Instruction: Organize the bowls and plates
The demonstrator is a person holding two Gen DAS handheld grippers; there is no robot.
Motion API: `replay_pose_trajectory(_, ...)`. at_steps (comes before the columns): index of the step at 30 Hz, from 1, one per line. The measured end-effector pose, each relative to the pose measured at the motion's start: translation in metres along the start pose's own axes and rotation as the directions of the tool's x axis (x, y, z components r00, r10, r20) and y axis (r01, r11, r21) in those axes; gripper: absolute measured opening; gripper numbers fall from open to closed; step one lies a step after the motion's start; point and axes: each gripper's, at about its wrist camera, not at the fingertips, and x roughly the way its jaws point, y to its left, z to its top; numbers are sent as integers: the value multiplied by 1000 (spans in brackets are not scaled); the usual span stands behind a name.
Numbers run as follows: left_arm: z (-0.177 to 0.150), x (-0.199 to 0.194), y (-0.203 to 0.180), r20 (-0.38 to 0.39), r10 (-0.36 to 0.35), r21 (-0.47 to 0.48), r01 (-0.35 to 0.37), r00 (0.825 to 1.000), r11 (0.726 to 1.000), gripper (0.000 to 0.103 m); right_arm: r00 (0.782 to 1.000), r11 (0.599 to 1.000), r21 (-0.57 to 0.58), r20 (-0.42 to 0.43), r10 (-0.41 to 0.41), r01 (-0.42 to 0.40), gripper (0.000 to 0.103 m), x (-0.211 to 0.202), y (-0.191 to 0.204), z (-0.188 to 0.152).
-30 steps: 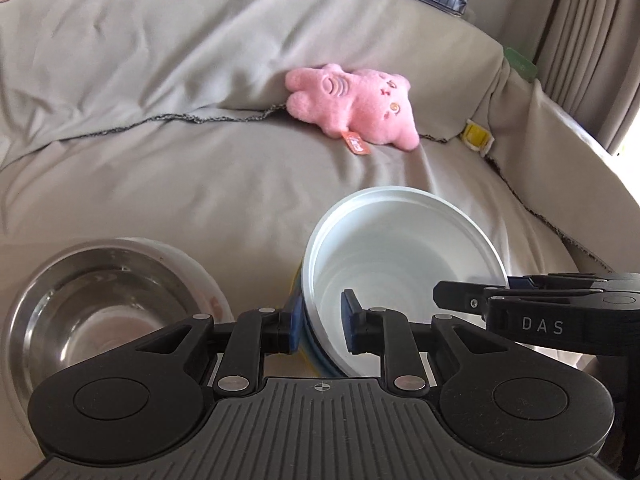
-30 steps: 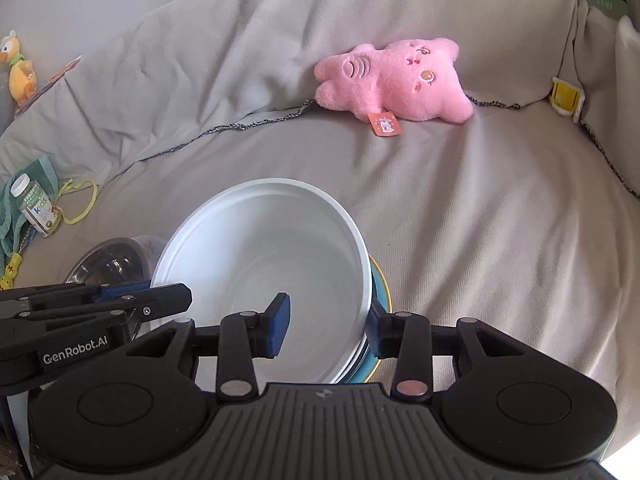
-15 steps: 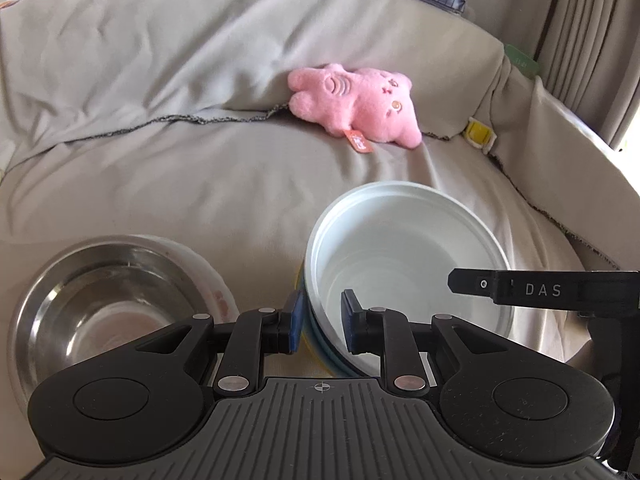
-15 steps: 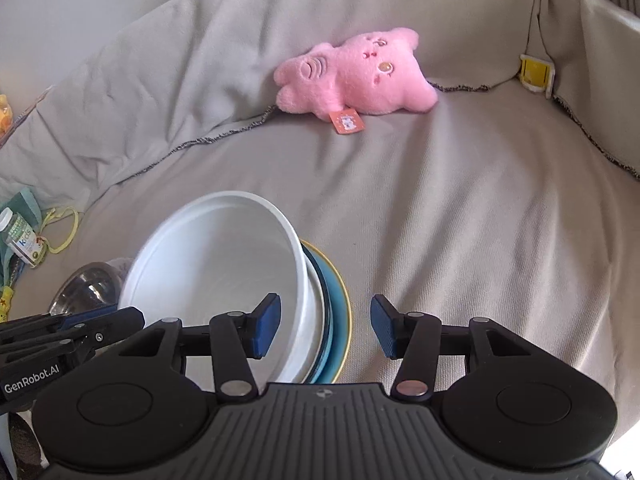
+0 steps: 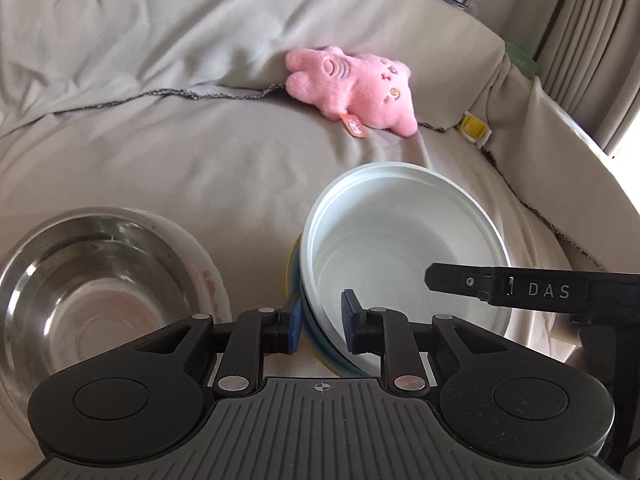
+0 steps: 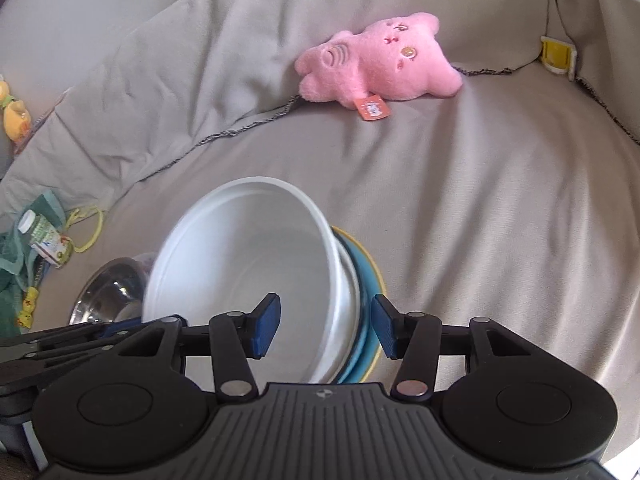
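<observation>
A white bowl (image 5: 404, 236) sits in a stack on a white plate and a blue plate with a yellow rim (image 6: 366, 276), on a beige covered sofa. My left gripper (image 5: 319, 320) is shut on the stack's left rim. My right gripper (image 6: 325, 330) is open, its jaws astride the stack's right rim without touching. Its finger shows in the left wrist view (image 5: 500, 282). A steel bowl (image 5: 80, 276) rests inside a white patterned bowl (image 5: 208, 276), left of the stack.
A pink plush toy (image 5: 352, 84) lies at the back of the seat. A yellow tag (image 5: 474, 126) sits at the right seam. A small bottle on green cloth (image 6: 42, 236) and a yellow toy (image 6: 14, 112) lie far left. Curtains (image 5: 592, 52) hang at right.
My right gripper has opened and let go of the stack's right rim, then shifted slightly. My left gripper stays shut on the stack, which has settled a little lower.
</observation>
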Motion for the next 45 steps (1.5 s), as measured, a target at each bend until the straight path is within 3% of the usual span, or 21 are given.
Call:
replay_pose_trajectory(9,-4,-5,-2,3,-30,-14,31,1000,999,23,999,1000,-4,26,-28,28,55,1,1,2)
replay_pose_trajectory(18,-4,-15,-10,64,90,50,-93,994,994,26,997,996,41,15,-82,81,55,-3,-17,2)
replay_pose_trajectory(29,-7,-21,-9,58,58,54,-61,997,997,25,986,986,-4,-11,-169,169,55,-6,-4,-1)
replay_pose_trajectory(38,-5,-51,21,96,4,-9,-3,995,1000,24,985,988,-52,97,-143,148,56,-48,44,-1)
replay_pose_trajectory(45,-9,-92,75,169,19,-58,-9,985,998,24,990,991,-125,135,-33,50,58,-65,109,-18)
